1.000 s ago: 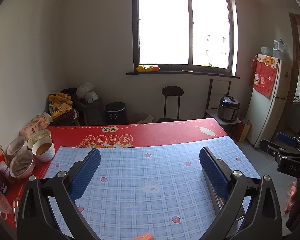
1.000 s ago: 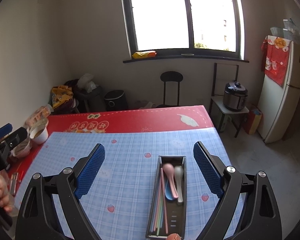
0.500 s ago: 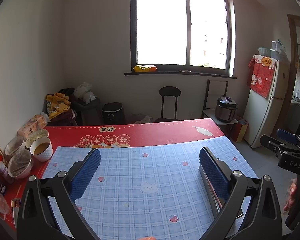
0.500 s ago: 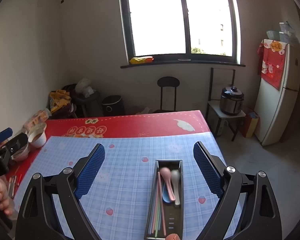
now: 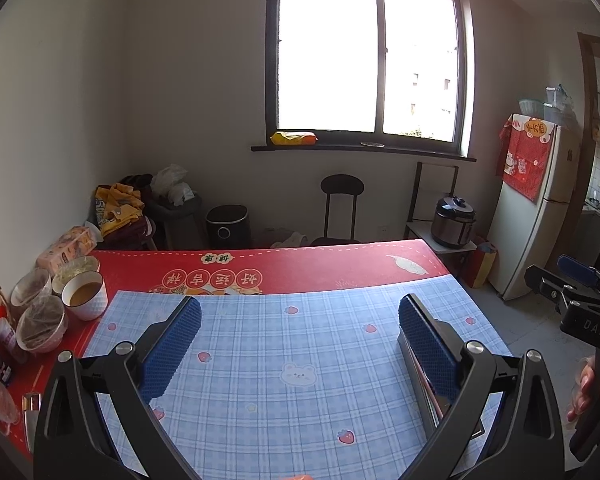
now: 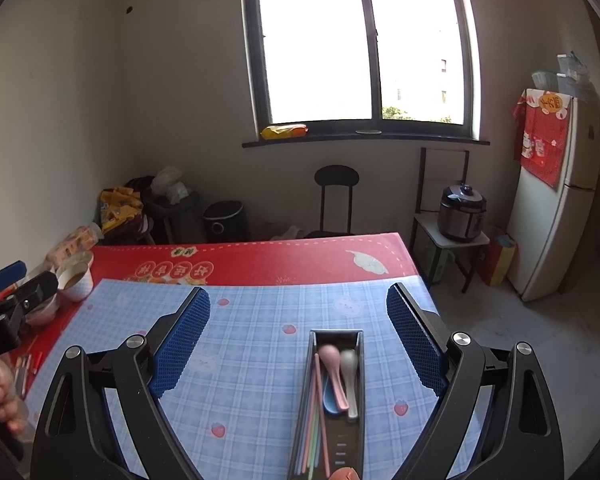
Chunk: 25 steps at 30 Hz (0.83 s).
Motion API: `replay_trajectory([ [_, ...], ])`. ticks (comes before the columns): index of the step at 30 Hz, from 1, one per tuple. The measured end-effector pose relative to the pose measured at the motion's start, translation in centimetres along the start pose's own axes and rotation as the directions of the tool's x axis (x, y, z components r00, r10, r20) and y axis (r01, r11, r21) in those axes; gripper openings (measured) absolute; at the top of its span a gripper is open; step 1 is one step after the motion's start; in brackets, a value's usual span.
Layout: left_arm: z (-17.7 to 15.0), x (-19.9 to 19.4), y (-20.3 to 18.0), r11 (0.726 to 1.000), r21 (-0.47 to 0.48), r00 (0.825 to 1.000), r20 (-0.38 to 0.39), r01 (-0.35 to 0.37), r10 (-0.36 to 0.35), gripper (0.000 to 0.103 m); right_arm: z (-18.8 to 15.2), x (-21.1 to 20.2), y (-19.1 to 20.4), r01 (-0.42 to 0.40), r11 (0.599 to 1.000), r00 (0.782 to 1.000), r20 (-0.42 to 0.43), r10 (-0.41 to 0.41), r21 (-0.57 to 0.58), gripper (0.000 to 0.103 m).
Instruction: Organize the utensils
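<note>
A narrow black utensil tray (image 6: 358,338) lies on the blue checked mat (image 6: 252,360). It holds a pink spoon (image 6: 332,364), a grey spoon (image 6: 350,372), a blue spoon (image 6: 329,398) and several coloured chopsticks (image 6: 310,432). My right gripper (image 6: 298,344) is open and empty, held above the tray. My left gripper (image 5: 300,346) is open and empty above the mat's middle. In the left wrist view the tray (image 5: 414,372) shows partly behind the right finger (image 5: 428,340). The right gripper's body (image 5: 580,304) shows at that view's right edge; the left gripper's body (image 6: 8,312) shows at the right wrist view's left edge.
Bowls and a cup of brown liquid (image 5: 85,298) crowd the table's left edge on the red cloth (image 5: 300,264), with snack packs (image 5: 66,250) and bottles. Beyond the table stand a chair (image 5: 342,208), a rice cooker (image 5: 454,220) and a fridge (image 5: 536,208).
Both grippers have risen and pulled back a little, so the views tilt up. Jaws stay open. The tray and utensils have not moved.
</note>
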<state>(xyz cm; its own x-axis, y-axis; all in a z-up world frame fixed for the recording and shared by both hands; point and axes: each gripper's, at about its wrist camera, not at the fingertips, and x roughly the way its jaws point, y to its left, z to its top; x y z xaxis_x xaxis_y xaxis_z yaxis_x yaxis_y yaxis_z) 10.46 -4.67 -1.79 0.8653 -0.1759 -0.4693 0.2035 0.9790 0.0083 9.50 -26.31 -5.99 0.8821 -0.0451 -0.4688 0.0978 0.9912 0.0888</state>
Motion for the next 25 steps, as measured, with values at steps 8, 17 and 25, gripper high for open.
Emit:
replay_trajectory([
  [8,-0.02,-0.26,0.26,1.000,-0.008,1.000,-0.007,0.006,-0.006,0.097,0.08,-0.06,0.04,0.000,1.000,1.000,0.003,0.000,0.003,0.087],
  [17,-0.21,-0.39,0.34,1.000,-0.008,1.000,-0.009,0.004,-0.004,0.097,0.14,-0.03,0.25,0.003,1.000,1.000,-0.004,-0.003,0.011,0.087],
  [25,-0.41,-0.11,0.61,1.000,-0.015,1.000,-0.020,-0.010,0.009,0.097,-0.06,0.34,0.38,0.003,1.000,1.000,-0.017,-0.003,0.016,0.087],
])
